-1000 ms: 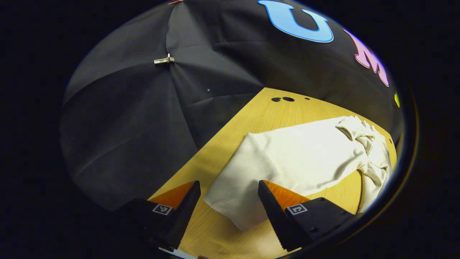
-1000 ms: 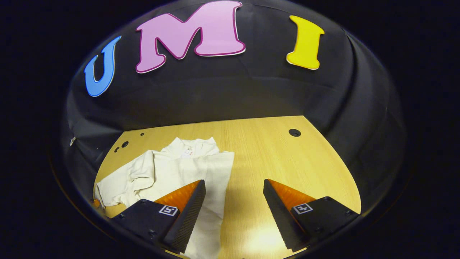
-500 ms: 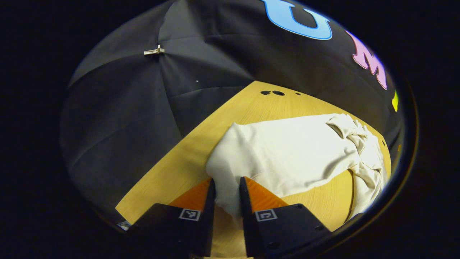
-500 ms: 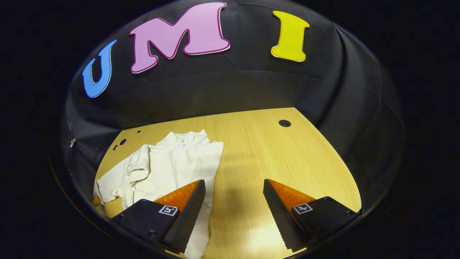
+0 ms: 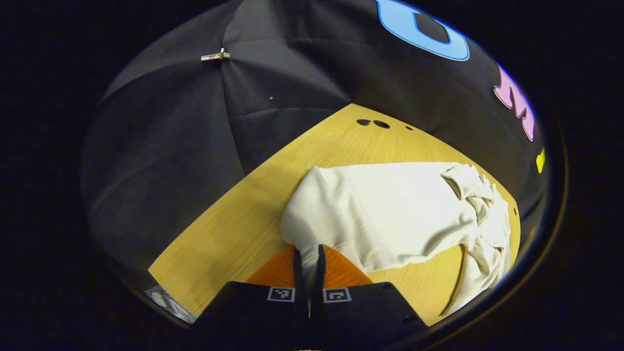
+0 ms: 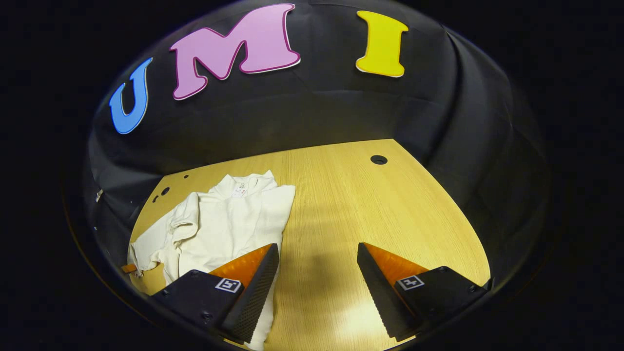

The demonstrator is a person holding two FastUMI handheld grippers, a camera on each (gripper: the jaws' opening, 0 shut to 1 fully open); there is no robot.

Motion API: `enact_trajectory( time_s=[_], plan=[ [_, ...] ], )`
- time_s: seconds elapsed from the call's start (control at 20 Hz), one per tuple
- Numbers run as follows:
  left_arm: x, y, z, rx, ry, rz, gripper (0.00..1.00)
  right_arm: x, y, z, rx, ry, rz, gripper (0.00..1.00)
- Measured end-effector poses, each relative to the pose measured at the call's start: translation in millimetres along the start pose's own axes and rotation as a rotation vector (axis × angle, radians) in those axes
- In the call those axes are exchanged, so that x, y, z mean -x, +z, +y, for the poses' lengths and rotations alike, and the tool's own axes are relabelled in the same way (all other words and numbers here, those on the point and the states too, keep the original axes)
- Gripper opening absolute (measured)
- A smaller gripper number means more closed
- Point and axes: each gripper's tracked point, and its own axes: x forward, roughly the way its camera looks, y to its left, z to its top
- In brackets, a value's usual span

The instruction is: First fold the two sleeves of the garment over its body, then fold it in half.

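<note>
Jaws of the left gripper [image 5: 307,265] pinch the garment's [image 5: 390,209] sleeve end on the table [image 5: 234,229]; right gripper [image 6: 317,273] hangs open. A thin pinch could slip mid-fold.

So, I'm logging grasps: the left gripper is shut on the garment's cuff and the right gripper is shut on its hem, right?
Not quite. The left gripper is shut on the garment, but the right gripper view shows the right gripper open, its fingers wide apart above the table, gripping nothing.
</note>
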Motion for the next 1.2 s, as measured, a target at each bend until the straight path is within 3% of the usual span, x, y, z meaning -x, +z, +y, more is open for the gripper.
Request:
enact_trajectory(
  time_s=[0.25,0.4,0.6,0.65,0.75,1.05,1.2],
  plan=[
    [17.9,57.7,-30.4,0.087,-0.059,-0.085,0.06,1.6,-1.0,-17.7,-0.002,-0.013,-0.003,0.98],
    [26.8,103.0,-66.2,0.089,-0.119,-0.148,0.06,-1.5,-7.2,-27.6,-0.012,-0.032,-0.002,0.99],
    [36.8,154.3,-127.4,0.019,-0.213,-0.218,0.06,1.7,-12.2,-34.8,-0.016,-0.034,-0.015,0.99],
    [39.8,164.2,-143.8,0.002,-0.237,-0.228,0.02,2.6,-14.6,-36.8,-0.019,-0.035,-0.013,0.99],
    [43.6,177.8,-178.6,-0.031,-0.286,-0.242,0.06,3.4,-21.1,-40.4,-0.031,-0.036,-0.01,0.99],
    [60.4,193.7,-300.4,-0.126,-0.459,-0.261,0.06,6.8,-34.7,-57.5,-0.073,-0.056,0.002,0.99],
    [69.0,186.4,-362.4,-0.222,-0.548,-0.256,0.06,6.6,-34.4,-67.9,-0.091,-0.074,0.0,0.99]
  ],
)
